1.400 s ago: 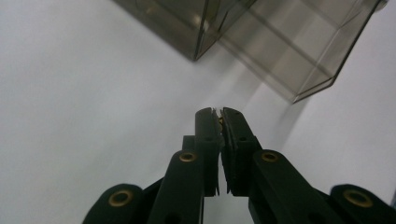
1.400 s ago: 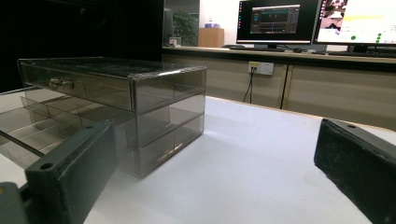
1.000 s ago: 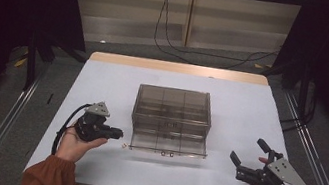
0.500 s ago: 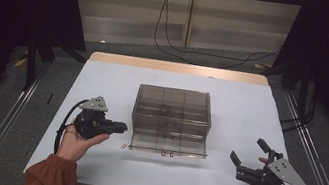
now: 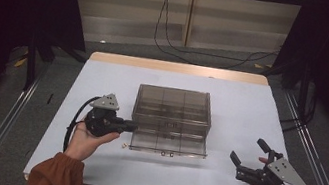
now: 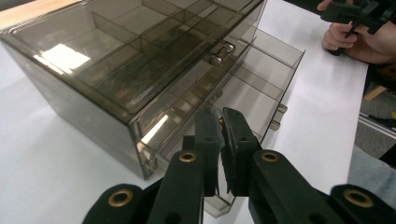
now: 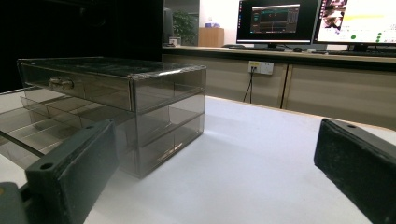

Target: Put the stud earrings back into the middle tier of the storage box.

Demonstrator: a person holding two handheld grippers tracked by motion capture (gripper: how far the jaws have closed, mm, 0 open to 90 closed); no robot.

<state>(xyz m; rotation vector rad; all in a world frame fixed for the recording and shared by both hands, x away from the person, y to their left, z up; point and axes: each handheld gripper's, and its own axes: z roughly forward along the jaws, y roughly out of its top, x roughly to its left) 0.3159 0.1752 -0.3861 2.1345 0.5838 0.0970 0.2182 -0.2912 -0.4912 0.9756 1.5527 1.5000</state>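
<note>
On the white bench [image 5: 249, 117], the left claw [image 5: 132, 126] pointed, pinched shut, at the drawer box [image 5: 173, 109]; the right claw [image 5: 249, 156] rested gaping, empty.

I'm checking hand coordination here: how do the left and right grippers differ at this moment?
The left gripper has its jaws nearly closed, while the right gripper holds its jaws spread wide. The left gripper sits right at the left side of the smoky clear drawer box, beside its pulled-out bottom drawer; the right gripper rests apart from it on the white table. Both are black, hand-held and carry nothing.
</note>
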